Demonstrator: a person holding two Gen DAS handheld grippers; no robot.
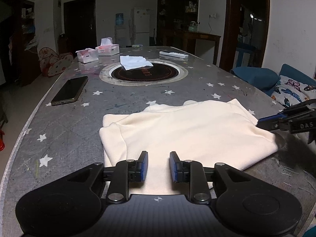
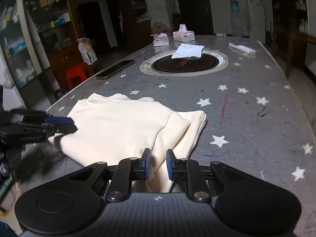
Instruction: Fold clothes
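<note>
The room is dim, its dark wooden cabinets (image 2: 65,29) and doorways sinking into shadow. Light falls mainly on the cream folded fabric garment (image 1: 183,130), which glows almost overexposed against the grey star-patterned surface (image 1: 79,122). That surface carries soft sheen farther back. Fisheye distortion bends walls and the surface edges, with black vignetting in corners. The right wrist view shows slight blur at its margins.
</note>
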